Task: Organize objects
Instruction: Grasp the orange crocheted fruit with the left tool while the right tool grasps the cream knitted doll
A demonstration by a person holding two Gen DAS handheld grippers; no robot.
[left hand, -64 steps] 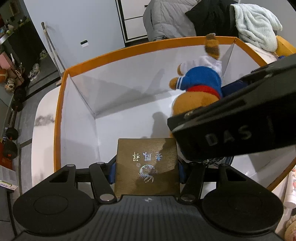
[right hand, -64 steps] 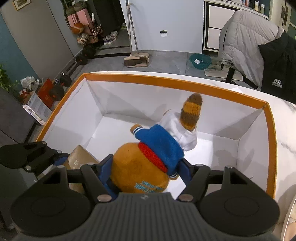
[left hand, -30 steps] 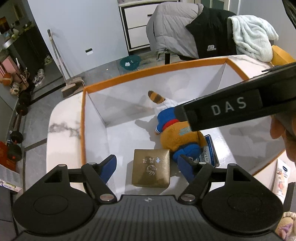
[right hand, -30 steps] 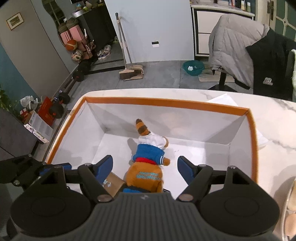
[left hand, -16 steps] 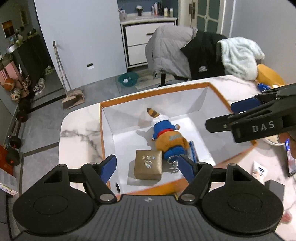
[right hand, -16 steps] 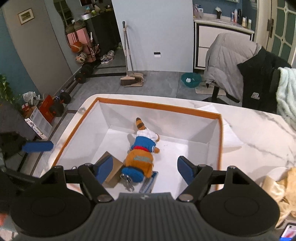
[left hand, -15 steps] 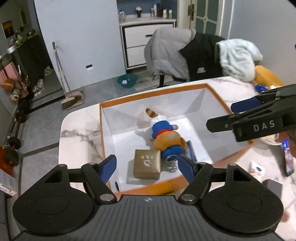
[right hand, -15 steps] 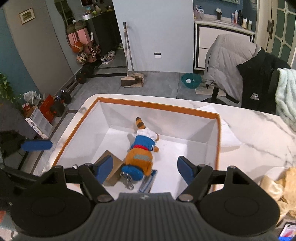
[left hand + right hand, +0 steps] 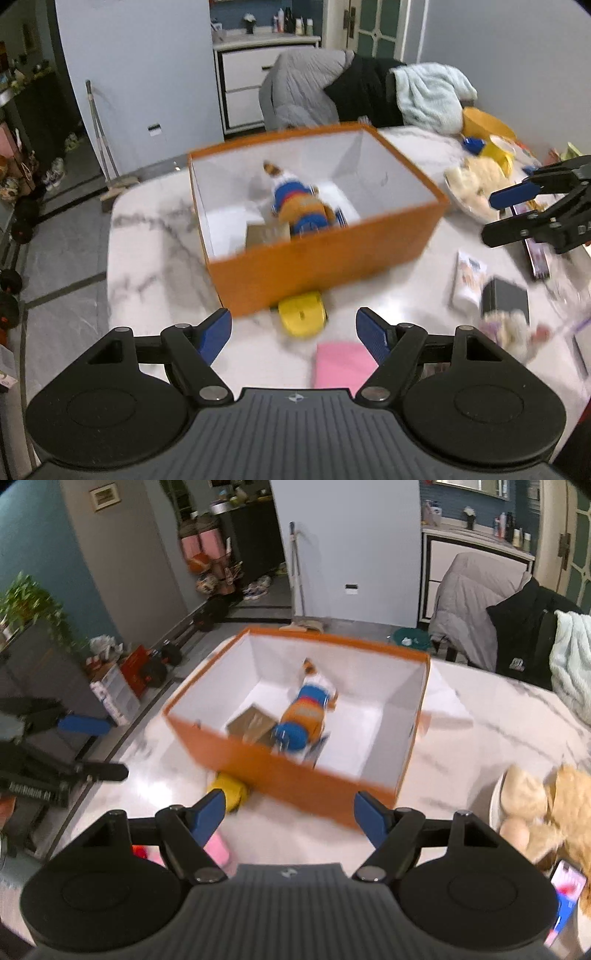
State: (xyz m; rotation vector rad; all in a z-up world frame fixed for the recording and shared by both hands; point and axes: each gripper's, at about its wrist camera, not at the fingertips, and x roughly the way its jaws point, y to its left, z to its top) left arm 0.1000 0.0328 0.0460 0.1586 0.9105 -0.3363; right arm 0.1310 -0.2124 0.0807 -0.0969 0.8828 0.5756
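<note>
An orange box (image 9: 332, 258) with white inside stands on the marble table; it also shows in the right wrist view (image 9: 314, 779). Inside lie a plush toy in a blue jacket (image 9: 299, 206) (image 9: 306, 716), a brown gift box (image 9: 266, 232) (image 9: 253, 723) and a blue card. My left gripper (image 9: 293, 334) is open and empty, held back above the table in front of the box. My right gripper (image 9: 288, 814) is open and empty, also pulled back. A yellow object (image 9: 303, 317) (image 9: 229, 788) lies against the box's near wall.
A pink item (image 9: 343, 363), a white packet (image 9: 467, 278), a black box (image 9: 504, 299) and a small plush (image 9: 508, 330) lie on the table right of the box. A plate with plush toys (image 9: 539, 805) and a phone (image 9: 565, 886) sit at the right. Chair with coats behind.
Both grippers let go of the gift box and the plush inside the orange box, opened, and drew back and up out of it. The view is blurred from motion.
</note>
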